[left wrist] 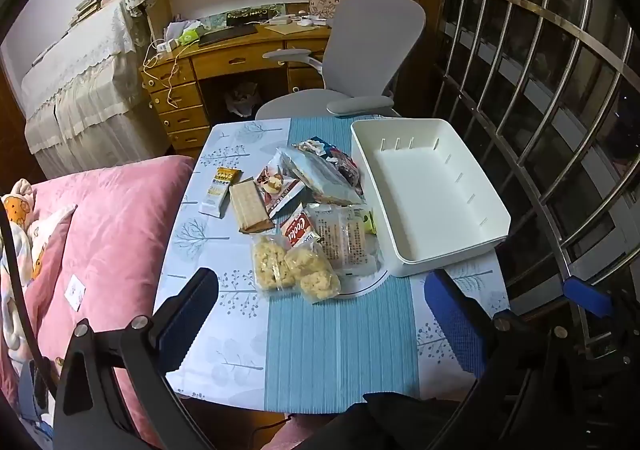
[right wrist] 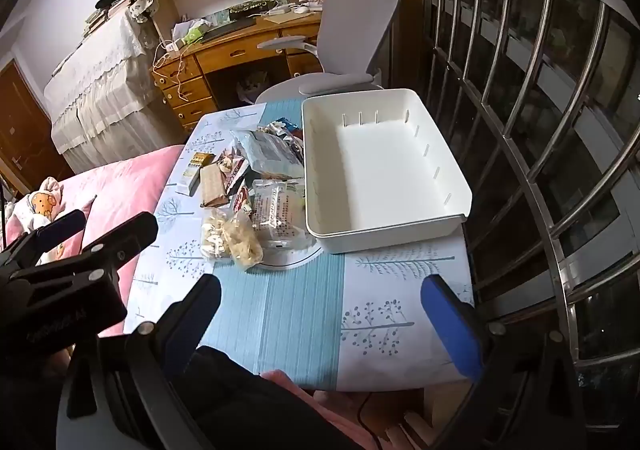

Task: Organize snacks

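Observation:
A pile of snack packets [left wrist: 304,209] lies on the small table [left wrist: 320,350] with its blue and white tree-print cloth. It holds two clear bags of puffed rice cakes [left wrist: 292,266], a red and white packet [left wrist: 300,230], a brown wafer bar [left wrist: 250,205] and a large silvery bag [left wrist: 320,173]. Right of the pile stands an empty white bin [left wrist: 424,189]. My left gripper [left wrist: 320,290] hangs open above the near part of the table, nothing between its fingers. My right gripper [right wrist: 320,290] is open too, short of the bin [right wrist: 384,177] and the pile [right wrist: 256,185]. The left gripper [right wrist: 100,228] shows at the left of the right wrist view.
A bed with a pink quilt [left wrist: 100,230] borders the table's left edge. Steel window bars [left wrist: 540,129] run close along the right. A grey office chair [left wrist: 360,49] and a wooden desk [left wrist: 240,57] stand beyond the far edge.

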Demonstrator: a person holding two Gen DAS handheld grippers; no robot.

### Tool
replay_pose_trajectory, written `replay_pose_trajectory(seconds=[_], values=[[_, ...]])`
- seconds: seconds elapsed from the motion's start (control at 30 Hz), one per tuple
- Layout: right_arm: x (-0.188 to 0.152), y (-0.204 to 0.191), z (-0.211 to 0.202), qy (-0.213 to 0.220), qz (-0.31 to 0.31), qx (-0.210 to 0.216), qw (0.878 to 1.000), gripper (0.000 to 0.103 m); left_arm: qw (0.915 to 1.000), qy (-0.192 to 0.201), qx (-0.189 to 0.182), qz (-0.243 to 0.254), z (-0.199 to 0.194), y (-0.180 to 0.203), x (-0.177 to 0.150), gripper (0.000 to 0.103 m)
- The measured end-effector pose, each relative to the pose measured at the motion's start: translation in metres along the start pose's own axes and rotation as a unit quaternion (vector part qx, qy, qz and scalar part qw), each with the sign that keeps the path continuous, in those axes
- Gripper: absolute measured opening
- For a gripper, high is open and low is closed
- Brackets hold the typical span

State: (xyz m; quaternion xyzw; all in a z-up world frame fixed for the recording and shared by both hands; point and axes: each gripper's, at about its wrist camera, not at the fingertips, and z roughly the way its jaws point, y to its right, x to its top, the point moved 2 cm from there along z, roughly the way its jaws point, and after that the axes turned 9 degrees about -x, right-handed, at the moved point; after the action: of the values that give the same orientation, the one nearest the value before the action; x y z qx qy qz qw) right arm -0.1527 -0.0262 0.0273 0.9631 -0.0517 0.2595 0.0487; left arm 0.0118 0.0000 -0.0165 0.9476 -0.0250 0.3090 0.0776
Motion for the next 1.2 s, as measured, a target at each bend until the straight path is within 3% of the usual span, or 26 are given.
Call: replay_pose_trajectory(seconds=[0.8,1.2], values=[[0.001,0.012,0.010,-0.005,-0.007,0.007,1.000,0.100,0.9996,-0.009,-0.010,-0.023,0.004,0.002,-0.006,0.103],[0.003,0.022,0.018,-0.008,-0.010,0.016,1.000,0.100,0.9992,-0.016,0.016,-0.034,0.007,0.010,-0.003,0.103]])
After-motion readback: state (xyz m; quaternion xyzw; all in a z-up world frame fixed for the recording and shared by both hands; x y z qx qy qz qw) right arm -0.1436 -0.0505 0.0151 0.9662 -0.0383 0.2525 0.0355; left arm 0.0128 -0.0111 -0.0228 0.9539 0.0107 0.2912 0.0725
